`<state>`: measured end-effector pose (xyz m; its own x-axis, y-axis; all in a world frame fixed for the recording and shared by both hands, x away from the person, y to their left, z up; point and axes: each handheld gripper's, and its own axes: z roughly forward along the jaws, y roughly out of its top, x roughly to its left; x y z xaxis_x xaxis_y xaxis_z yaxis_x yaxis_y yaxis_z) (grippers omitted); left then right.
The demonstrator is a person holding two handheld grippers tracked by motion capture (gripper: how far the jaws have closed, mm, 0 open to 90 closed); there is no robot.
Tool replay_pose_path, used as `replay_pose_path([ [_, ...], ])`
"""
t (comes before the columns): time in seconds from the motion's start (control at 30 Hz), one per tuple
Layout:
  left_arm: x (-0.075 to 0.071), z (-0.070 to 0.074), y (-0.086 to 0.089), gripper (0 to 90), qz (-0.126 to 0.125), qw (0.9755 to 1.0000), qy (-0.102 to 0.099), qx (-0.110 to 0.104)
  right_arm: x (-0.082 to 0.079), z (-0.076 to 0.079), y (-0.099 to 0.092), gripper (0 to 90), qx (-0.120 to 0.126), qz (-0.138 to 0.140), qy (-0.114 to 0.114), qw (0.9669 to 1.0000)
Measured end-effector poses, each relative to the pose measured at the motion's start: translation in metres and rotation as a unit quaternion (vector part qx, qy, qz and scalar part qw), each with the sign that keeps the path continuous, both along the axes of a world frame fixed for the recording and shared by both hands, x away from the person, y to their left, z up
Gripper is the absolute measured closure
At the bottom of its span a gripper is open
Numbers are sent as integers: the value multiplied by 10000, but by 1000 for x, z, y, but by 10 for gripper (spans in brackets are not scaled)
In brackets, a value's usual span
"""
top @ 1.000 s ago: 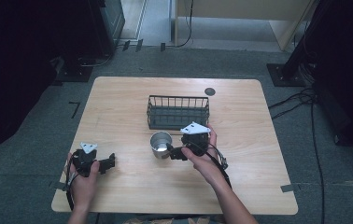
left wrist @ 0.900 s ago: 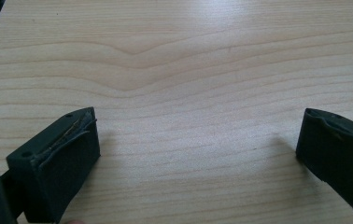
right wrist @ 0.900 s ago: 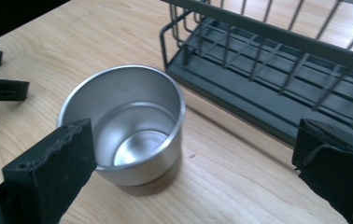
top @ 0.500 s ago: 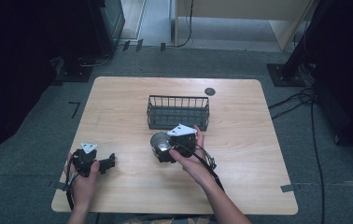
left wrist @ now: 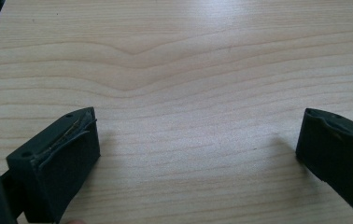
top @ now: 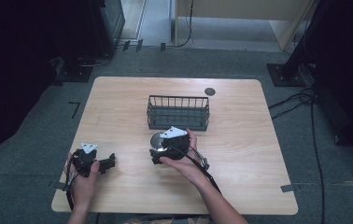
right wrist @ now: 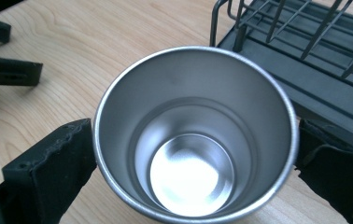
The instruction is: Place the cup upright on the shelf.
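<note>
Right gripper (top: 158,151) moved leftward since earlier frame, now clamped around empty steel cup (right wrist: 195,135) at frame centre; left gripper (left wrist: 198,149) spread apart.

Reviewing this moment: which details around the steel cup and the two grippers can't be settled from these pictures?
- High view: the steel cup is largely covered by the right gripper and its hand, so its wall and foot are hidden.
- Right gripper view: the jaws flank the cup; whether they press on it is unclear, and the wire basket is cut off by the frame edge.
- Left gripper view: the left gripper is cropped at the bottom.
</note>
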<state>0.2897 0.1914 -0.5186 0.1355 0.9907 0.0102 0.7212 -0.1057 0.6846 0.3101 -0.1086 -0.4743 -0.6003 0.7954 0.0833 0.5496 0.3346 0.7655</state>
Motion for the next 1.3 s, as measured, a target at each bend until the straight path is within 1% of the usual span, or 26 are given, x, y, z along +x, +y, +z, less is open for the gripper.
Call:
replay_pose_path([
  [0.07,0,0,0,0,-1,10000,2,-1,0,-1,1,7,-41,2,-15,10000],
  [0.17,0,0,0,0,1,10000,1,0,-1,-3,4,82,-138,-80,-117,9998],
  [0.2,0,0,0,0,-1,10000,4,-1,0,-3,5,127,-131,-87,-126,9998],
  [0.23,0,0,0,0,-1,10000,4,-1,0,-3,5,127,-131,-87,-126,9998],
  [0.27,0,0,0,0,0,10000,1,0,-1,-3,5,145,-111,-100,-150,9998],
  [0.33,0,0,0,0,-2,10000,2,0,-1,-2,5,149,-131,-99,-188,9997],
  [0.47,0,0,0,0,-2,10000,3,-1,-1,-1,3,151,-128,-141,-196,9996],
  [0.67,0,0,0,0,-1,10000,1,-1,1,6,-4,154,-59,-203,-242,9995],
  [0.7,0,0,0,0,0,10000,1,0,1,9,-7,161,-58,-243,-272,9993],
  [0.87,0,0,0,0,-3,10000,3,3,1,15,-13,165,-61,-258,-360,9990],
  [1.0,0,0,0,0,5,10000,-4,-5,2,20,-16,167,-50,-294,-392,9988],
  [1.03,0,0,0,0,1,10000,0,-1,4,23,-19,170,-39,-318,-432,9986],
  [1.1,0,0,0,0,3,10000,-1,-3,4,25,-20,171,-24,-334,-440,9985],
  [1.13,0,0,0,0,3,10000,0,-2,5,29,-23,175,-18,-359,-475,9982],
  [1.3,0,0,0,0,8,10000,-1,-5,7,35,-28,183,28,-368,-521,9980],
])
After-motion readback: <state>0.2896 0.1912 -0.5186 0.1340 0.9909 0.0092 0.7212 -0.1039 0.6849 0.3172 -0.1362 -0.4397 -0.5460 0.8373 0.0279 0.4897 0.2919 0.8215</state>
